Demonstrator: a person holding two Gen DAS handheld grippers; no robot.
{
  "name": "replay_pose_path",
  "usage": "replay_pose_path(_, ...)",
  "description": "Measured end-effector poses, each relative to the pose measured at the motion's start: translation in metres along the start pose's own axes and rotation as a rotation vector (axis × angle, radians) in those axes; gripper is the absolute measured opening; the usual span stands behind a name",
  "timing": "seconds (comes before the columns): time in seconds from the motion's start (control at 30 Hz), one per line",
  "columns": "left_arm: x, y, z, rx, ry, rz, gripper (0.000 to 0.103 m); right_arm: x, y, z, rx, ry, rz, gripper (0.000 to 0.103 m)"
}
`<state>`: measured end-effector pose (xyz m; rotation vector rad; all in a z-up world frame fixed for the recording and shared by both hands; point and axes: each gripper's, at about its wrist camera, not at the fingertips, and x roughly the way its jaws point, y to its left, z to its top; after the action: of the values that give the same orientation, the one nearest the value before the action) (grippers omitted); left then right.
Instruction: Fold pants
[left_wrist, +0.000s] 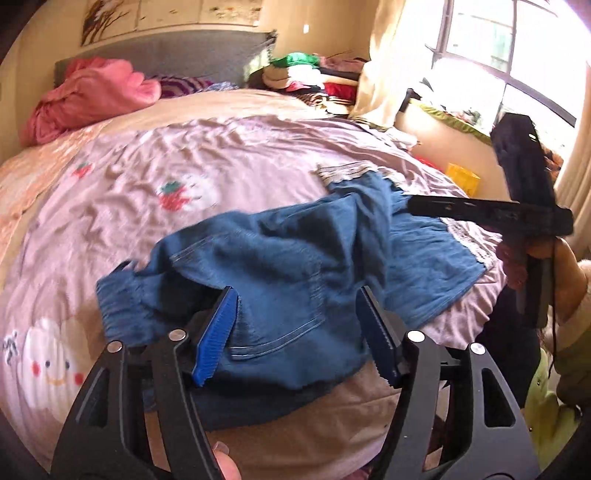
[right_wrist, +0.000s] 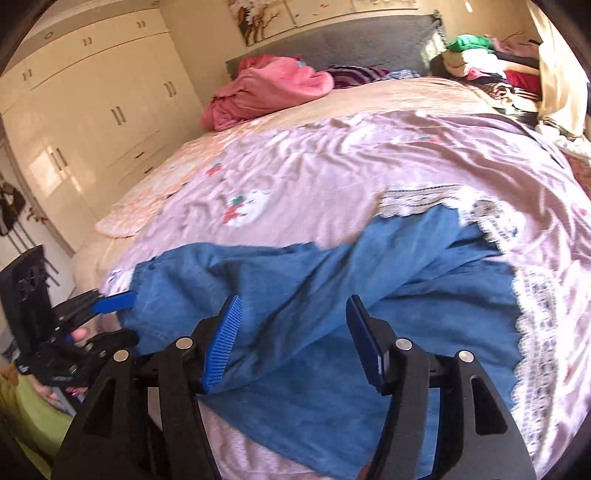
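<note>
Blue denim pants (left_wrist: 280, 266) with lace-trimmed cuffs lie rumpled on the pink bedspread (left_wrist: 184, 162), waist end to the left, legs running right. My left gripper (left_wrist: 297, 295) is open above the back pocket near the waist, holding nothing. My right gripper (right_wrist: 293, 306) is open above the pants' legs (right_wrist: 369, 280), holding nothing. The lace cuffs (right_wrist: 424, 201) lie at the far right. The left gripper also shows at the left edge of the right wrist view (right_wrist: 110, 301), at the waistband. The right gripper's body shows at the right of the left wrist view (left_wrist: 491, 214).
A pink blanket (left_wrist: 85, 96) is heaped near the grey headboard (left_wrist: 177, 55). A pile of clothes (left_wrist: 317, 74) sits at the far right corner. White wardrobes (right_wrist: 92, 110) stand left of the bed. A window (left_wrist: 517, 48) and a yellow box (left_wrist: 463, 177) are at right.
</note>
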<state>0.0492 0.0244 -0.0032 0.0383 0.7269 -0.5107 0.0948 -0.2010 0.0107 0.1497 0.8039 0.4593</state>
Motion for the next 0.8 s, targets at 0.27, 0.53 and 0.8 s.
replay_pose_path(0.27, 0.023, -0.019, 0.026, -0.006, 0.040, 0.079, 0.069, 0.007, -0.032, 0.027, -0.008, 0.019, -0.123, 0.067)
replay_pose_path(0.53, -0.002, 0.054, -0.008, -0.152, 0.121, 0.282, 0.069, 0.018, -0.027, 0.029, -0.001, 0.017, -0.077, 0.071)
replay_pose_path(0.8, -0.015, 0.030, 0.017, -0.114, 0.012, 0.144, 0.069, 0.029, -0.023, 0.031, 0.010, 0.025, -0.071, 0.071)
